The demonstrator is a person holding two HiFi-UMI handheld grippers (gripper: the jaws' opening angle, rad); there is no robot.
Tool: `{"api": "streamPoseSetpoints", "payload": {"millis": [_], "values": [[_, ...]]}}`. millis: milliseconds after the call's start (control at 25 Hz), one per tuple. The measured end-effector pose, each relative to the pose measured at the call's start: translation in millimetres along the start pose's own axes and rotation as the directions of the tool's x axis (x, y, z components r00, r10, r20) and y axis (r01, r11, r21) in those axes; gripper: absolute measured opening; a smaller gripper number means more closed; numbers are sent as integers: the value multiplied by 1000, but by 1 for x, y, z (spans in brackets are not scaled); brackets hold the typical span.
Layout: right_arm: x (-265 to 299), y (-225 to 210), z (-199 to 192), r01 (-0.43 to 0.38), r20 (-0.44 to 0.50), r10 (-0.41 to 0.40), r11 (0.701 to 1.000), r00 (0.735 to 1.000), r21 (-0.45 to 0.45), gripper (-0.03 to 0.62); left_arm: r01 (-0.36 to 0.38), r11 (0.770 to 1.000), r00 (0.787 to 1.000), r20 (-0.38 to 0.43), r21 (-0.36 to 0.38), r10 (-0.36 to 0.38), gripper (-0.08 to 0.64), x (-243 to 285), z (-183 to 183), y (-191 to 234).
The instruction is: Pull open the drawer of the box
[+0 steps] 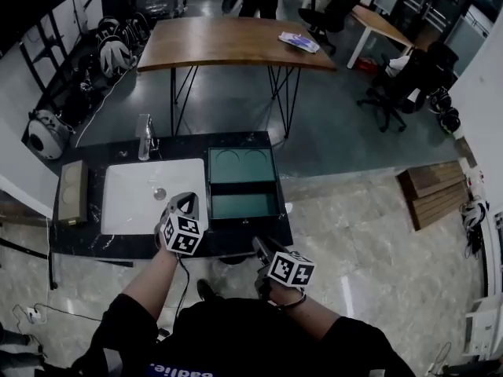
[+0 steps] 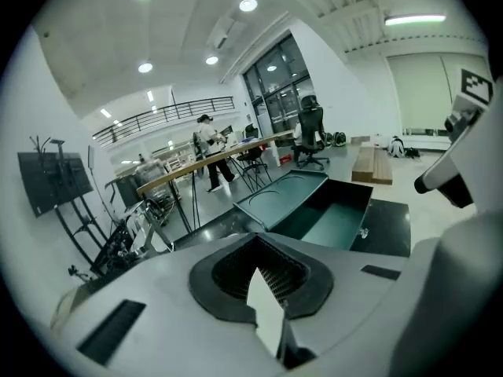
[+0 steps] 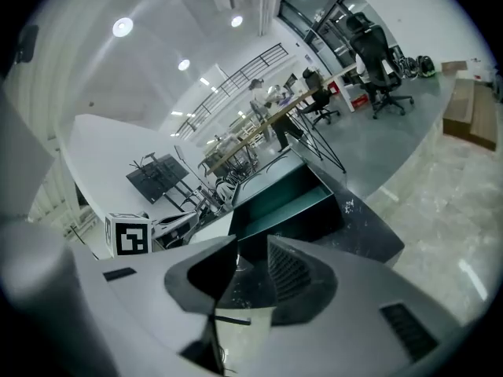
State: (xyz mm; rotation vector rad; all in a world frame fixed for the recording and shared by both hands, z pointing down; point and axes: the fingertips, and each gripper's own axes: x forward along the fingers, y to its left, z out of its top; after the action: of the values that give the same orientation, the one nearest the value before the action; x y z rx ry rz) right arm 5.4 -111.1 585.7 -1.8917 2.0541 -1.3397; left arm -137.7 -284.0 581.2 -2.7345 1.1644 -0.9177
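A black stone counter (image 1: pixel 86 238) runs across the near part of the room, seen from above. A white sink (image 1: pixel 134 191) is set into it, with a faucet (image 1: pixel 145 136) at its far edge. A tan rectangular box (image 1: pixel 73 192) lies on the counter left of the sink.

Just right of the sink stands the dark green box (image 1: pixel 241 164), with 2 circle outlines on its top. Its drawer (image 1: pixel 244 206) is pulled out toward the counter's near edge, and the teal inside looks bare.

The person holds 2 grippers at the near edge. The left gripper (image 1: pixel 183 204) is over the sink's near right corner, just left of the drawer. In the left gripper view, the left gripper (image 2: pixel 253 246) has its jaws brought together at the tips with nothing between them.

The right gripper (image 1: pixel 260 244) is at the counter's near edge, just near of the drawer front. In the right gripper view, the right gripper (image 3: pixel 251 246) has its jaws partly apart with only black counter between them, gripping nothing.

A long wooden table (image 1: pixel 228 42) stands on the far side.
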Motion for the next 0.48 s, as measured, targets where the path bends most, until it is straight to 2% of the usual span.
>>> {"api": "streamPoseSetpoints", "payload": {"millis": [200,320,480], "values": [[-29,-8,10,-61,-1,62,996,998,-71,97,-28,991,999,14,-131,30,2,-35,3,-39],[-56,-12,12,-91,9,93,986,996,-141,97,-32,986,997,64,-166,43,2,-67,16,-76],[-89,-19,9,-123,21,132,962,991,-242,97,-37,976,995,85,-217,57,2,-112,25,-127]]}}
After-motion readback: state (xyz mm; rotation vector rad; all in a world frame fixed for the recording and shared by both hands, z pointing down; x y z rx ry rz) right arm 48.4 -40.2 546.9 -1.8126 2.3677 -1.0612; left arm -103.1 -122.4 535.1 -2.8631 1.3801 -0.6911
